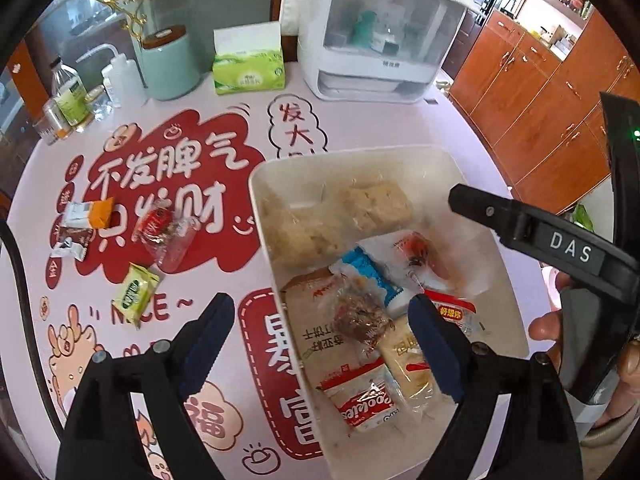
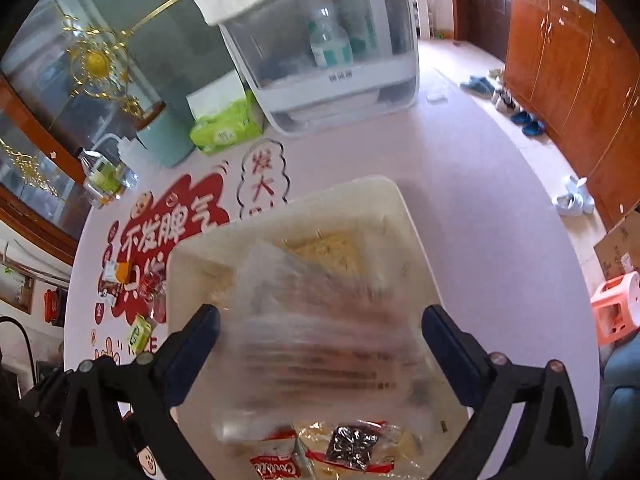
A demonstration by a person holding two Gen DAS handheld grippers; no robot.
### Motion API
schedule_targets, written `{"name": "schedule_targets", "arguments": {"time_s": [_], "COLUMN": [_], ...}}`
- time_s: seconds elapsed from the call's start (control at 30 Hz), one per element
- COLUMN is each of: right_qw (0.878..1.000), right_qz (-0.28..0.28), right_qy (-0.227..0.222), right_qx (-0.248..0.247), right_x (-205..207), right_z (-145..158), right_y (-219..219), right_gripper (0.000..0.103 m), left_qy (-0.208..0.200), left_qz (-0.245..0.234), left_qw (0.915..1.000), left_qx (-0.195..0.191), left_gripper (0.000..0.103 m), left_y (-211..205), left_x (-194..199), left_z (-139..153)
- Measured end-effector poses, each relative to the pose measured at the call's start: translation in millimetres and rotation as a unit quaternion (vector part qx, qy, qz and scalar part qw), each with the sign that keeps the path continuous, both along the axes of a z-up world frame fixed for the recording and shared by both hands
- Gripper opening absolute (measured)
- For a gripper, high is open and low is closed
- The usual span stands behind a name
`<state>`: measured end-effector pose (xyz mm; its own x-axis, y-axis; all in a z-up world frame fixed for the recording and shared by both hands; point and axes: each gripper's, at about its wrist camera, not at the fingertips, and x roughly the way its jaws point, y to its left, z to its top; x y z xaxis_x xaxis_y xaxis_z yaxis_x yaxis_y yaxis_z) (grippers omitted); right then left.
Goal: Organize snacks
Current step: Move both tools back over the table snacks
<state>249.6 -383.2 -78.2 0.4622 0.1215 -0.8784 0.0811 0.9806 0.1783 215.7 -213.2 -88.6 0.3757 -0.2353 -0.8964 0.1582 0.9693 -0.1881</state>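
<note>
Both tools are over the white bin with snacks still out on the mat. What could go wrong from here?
1. The blurred clear packet between the right tool's open jaws seems to be dropping; it may land on the white bin's rim.
2. Both tools crowd the bin; the left tool could clip the right.
3. The snacks on the mat lie far left, easily missed.

White bin [image 1: 256, 200], red-and-white cookie packet [image 1: 366, 402], pink tablecloth [image 1: 400, 120] with red cartoon print.

Home dining or living room. Round table [image 1: 400, 120] under a pink cartoon cover, tissue pack [image 1: 248, 66] and white countertop cabinet [image 1: 372, 36] at the far side; wooden cupboards [image 2: 572, 72] along the right wall, shoes and slippers [image 2: 516, 112] on the tiled floor (household clutter throughout).
</note>
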Motion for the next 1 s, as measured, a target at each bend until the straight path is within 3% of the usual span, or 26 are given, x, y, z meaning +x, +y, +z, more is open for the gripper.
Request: {"name": "schedule_targets", "arguments": {"time_s": [0.27, 0.5, 0.7, 0.77, 0.9, 1.0], "right_qw": [0.999, 0.998, 0.995, 0.992, 0.982, 0.976], "right_qz": [0.019, 0.046, 0.065, 0.078, 0.089, 0.093], "right_qy": [-0.037, -0.05, -0.077, -0.098, -0.166, -0.194], "right_qx": [-0.018, -0.007, -0.008, -0.004, -0.021, -0.019], "right_x": [-11.2, -27.3, -43.8, -50.1, -65.5, -69.3], "right_z": [32.2, 63.7, 104.9, 116.3, 145.7, 160.9], "right_y": [14.0, 38.7, 73.1, 83.8, 110.5, 125.7], "right_gripper": [0.101, 0.101, 0.101, 0.101, 0.101, 0.101], "left_qy": [-0.028, -0.115, -0.186, -0.185, -0.149, -0.158], "left_qz": [0.017, 0.03, 0.012, 0.012, 0.01, 0.008], "left_qw": [0.9993, 0.9928, 0.9805, 0.9799, 0.9868, 0.9858], "left_qx": [-0.018, -0.015, 0.061, 0.073, 0.064, 0.057], "left_gripper": [0.088, 0.088, 0.088, 0.088, 0.088, 0.088], "left_y": [20.9, 56.9, 86.5, 98.6, 127.1, 148.0], "left_x": [-14.2, -37.7, -54.8, -55.1, -43.2, -38.6], "left_z": [31.8, 92.4, 139.5, 149.9, 165.9, 180.2]}}
